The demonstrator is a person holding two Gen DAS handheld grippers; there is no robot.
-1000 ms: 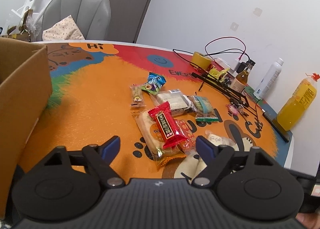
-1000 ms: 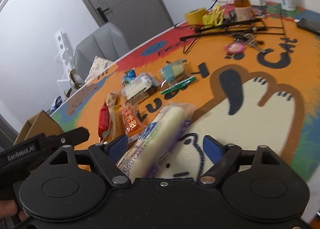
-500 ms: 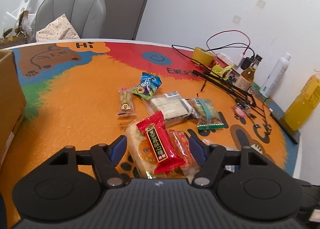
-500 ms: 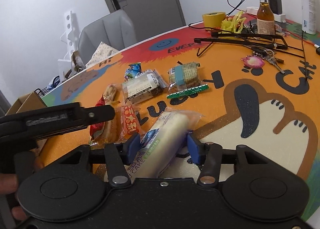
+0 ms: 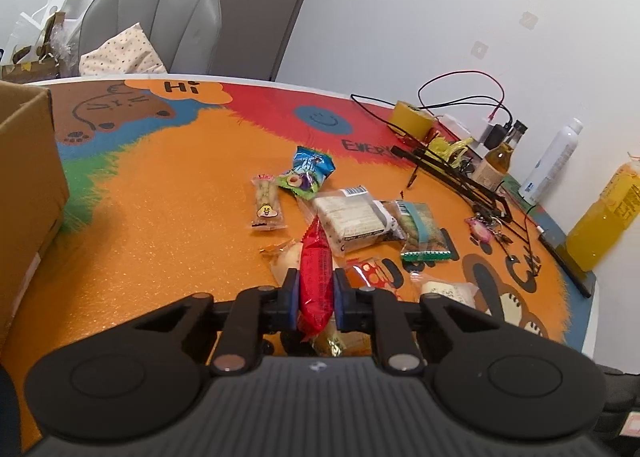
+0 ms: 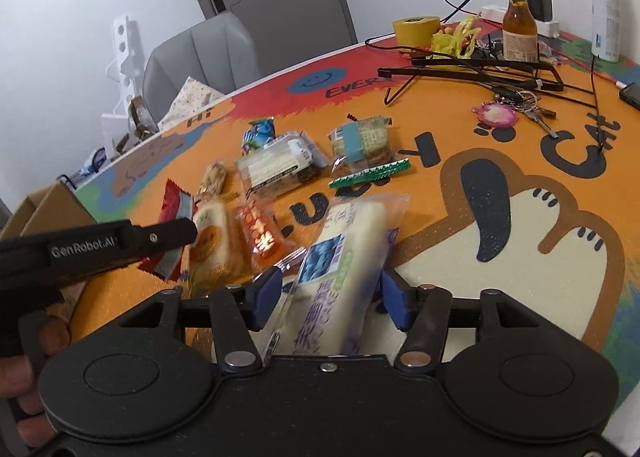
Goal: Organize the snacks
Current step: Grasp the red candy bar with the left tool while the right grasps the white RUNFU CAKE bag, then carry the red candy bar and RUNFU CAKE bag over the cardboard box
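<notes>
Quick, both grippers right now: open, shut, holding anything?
Left gripper: shut on the red foil snack packet.
Right gripper: fingers opening, apparently clear of the long white cake roll in clear plastic wrap lying between them.

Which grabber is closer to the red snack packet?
Left. The left gripper is shut on the red snack packet; the right gripper, jaws opening, straddles the white cake roll beside it.

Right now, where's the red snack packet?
In the left wrist view the red snack packet is pinched between the left claw pads at bottom centre, just in front of the clear-wrapped cracker pack on the orange mat.
</notes>
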